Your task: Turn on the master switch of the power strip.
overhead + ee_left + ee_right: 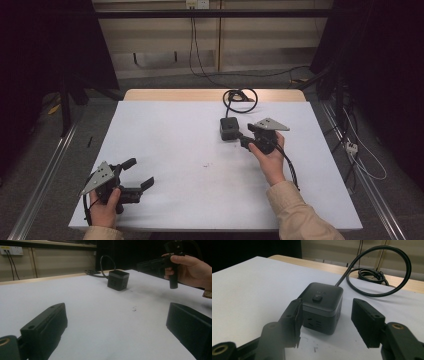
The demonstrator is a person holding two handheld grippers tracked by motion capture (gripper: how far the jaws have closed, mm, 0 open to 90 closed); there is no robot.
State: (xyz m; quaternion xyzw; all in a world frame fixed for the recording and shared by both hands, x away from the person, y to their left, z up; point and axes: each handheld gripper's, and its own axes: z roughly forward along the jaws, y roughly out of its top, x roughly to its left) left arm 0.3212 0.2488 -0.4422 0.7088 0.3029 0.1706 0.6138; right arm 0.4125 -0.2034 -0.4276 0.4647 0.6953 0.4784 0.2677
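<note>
We see the cube [229, 128], a dark socket block, at upper centre of the high view on the white table [165, 140], its cable [240, 97] coiled just behind it. The right gripper [243, 140] sits just beside it; in the right gripper view its 2 jaws flank the cube [323, 307], the left one at its side, the right one apart, not yet clamped. At lower left, the left gripper [136, 174] has its jaws spread wide over bare table.

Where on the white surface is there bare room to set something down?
Bare: the far-left stretch and the middle between the left gripper and the socket cube. Crowded: far right-centre, where cube, coiled cord and right gripper cluster.
</note>
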